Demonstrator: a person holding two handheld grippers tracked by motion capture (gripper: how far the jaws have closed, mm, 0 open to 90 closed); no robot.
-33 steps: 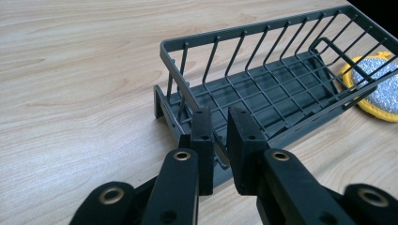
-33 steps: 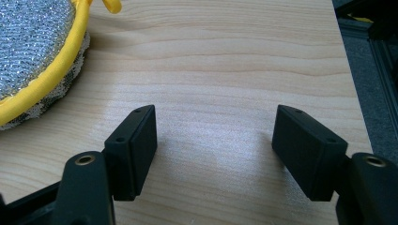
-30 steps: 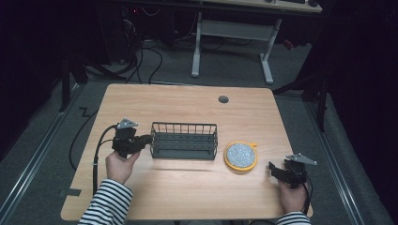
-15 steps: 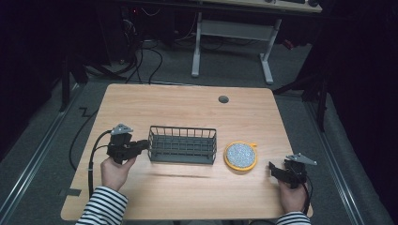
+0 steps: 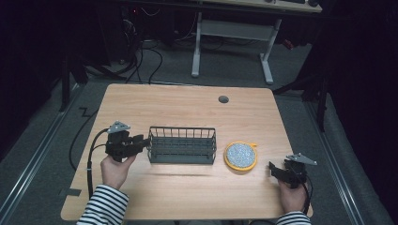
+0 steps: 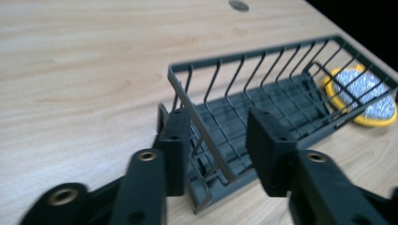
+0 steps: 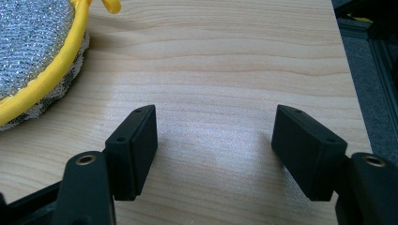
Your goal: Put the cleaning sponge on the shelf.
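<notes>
On the counter [image 5: 187, 197] the wire basket [image 5: 182, 145] sits mid-way across. My left claw [image 5: 141, 139] is at the basket's left end, its jaws straddling that end wall. Just right of the basket lies the round scrubber [image 5: 240, 156]; farther right of it rests my right claw [image 5: 274, 169], apart from it.

No text, label, brand, number or sign can be read anywhere: not on the dark wire basket [image 5: 182, 145], the yellow-rimmed silver scouring pad [image 5: 240, 155], or the wooden desk [image 5: 187, 108].
</notes>
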